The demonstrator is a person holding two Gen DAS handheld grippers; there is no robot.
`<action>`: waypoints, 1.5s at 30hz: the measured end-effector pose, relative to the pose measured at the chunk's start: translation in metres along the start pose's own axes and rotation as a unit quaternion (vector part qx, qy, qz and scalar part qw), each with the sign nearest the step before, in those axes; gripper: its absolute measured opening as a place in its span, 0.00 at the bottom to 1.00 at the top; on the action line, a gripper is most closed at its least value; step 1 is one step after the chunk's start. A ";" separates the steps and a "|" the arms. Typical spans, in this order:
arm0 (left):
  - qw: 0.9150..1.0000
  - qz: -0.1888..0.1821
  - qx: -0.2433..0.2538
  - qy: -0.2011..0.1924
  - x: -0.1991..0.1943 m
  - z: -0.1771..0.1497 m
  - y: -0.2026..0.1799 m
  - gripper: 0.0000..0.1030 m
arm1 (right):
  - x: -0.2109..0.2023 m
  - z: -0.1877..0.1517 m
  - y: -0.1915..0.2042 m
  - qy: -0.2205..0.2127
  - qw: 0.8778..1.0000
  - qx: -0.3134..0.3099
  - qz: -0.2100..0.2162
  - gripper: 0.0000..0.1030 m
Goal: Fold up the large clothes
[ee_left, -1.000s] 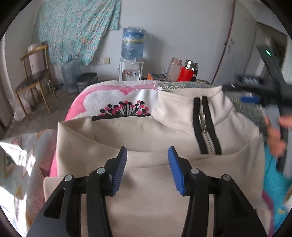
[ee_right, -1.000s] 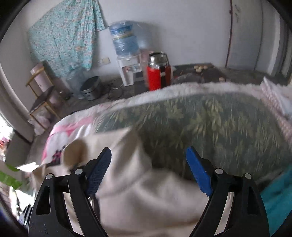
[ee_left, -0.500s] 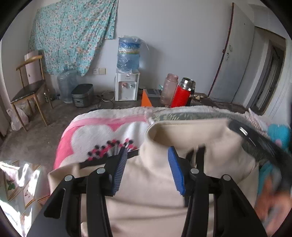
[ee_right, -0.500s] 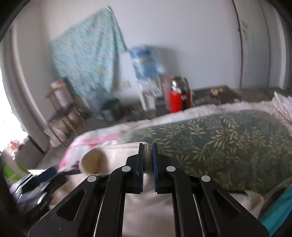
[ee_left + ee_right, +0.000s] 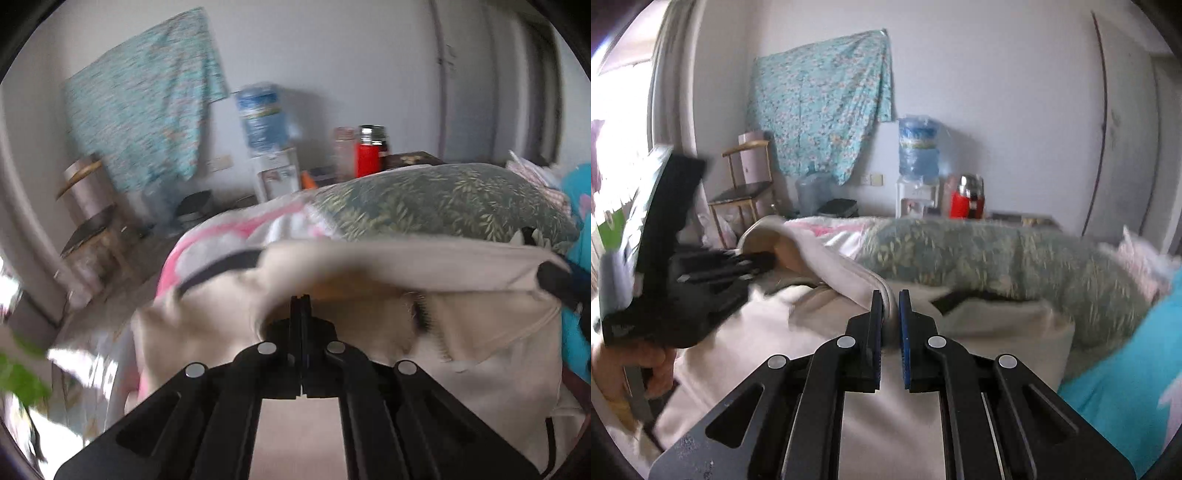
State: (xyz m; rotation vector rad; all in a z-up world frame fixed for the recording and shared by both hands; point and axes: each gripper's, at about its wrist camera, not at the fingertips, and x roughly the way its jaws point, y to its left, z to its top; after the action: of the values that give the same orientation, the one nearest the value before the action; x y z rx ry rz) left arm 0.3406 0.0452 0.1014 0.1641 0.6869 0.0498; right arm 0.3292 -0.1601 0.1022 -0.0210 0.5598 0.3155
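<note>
A cream jacket (image 5: 461,354) with black trim lies on the bed; it also shows in the right wrist view (image 5: 768,332). My left gripper (image 5: 300,306) is shut on a fold of the jacket's upper edge and lifts it. My right gripper (image 5: 891,306) is shut on the same lifted edge (image 5: 849,277), further right. The edge hangs stretched between both grippers above the rest of the jacket. The left gripper also shows at the left of the right wrist view (image 5: 753,264), and the right gripper's tip shows at the right of the left wrist view (image 5: 554,277).
A green leaf-pattern pillow (image 5: 997,251) and a pink-and-white blanket (image 5: 229,236) lie behind the jacket. A teal cloth (image 5: 1126,369) lies at the right. Beyond the bed stand a water dispenser (image 5: 918,173), a red flask (image 5: 962,201) and a chair (image 5: 742,192).
My left gripper has shut on the jacket's edge. Both grippers have lifted the edge up and toward me. The right gripper shut half a second ago and stays shut.
</note>
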 end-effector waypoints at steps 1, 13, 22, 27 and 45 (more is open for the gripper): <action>1.000 -0.001 -0.011 -0.006 -0.014 -0.013 0.006 0.00 | -0.006 -0.004 0.002 0.001 1.000 0.001 0.009 0.08; 0.993 0.010 -0.096 0.065 -0.049 -0.130 0.016 0.00 | -0.030 -0.087 0.042 0.039 0.989 -0.138 -0.029 0.08; 0.978 -0.125 -0.166 0.004 -0.074 -0.125 0.051 0.11 | -0.043 -0.104 0.039 0.042 0.990 -0.126 -0.035 0.08; 0.928 -0.259 -0.263 0.047 -0.046 -0.118 0.069 0.61 | -0.053 -0.112 0.028 0.033 0.996 -0.079 -0.030 0.07; 0.892 -0.267 -0.321 0.173 0.014 -0.111 0.042 0.11 | -0.025 -0.117 0.041 0.133 0.986 -0.092 -0.033 0.17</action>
State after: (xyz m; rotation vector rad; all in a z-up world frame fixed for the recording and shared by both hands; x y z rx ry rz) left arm 0.2810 0.1029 0.0154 -0.6910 1.0159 -0.2287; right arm 0.2363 -0.1404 0.0186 -0.2632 0.7922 0.3017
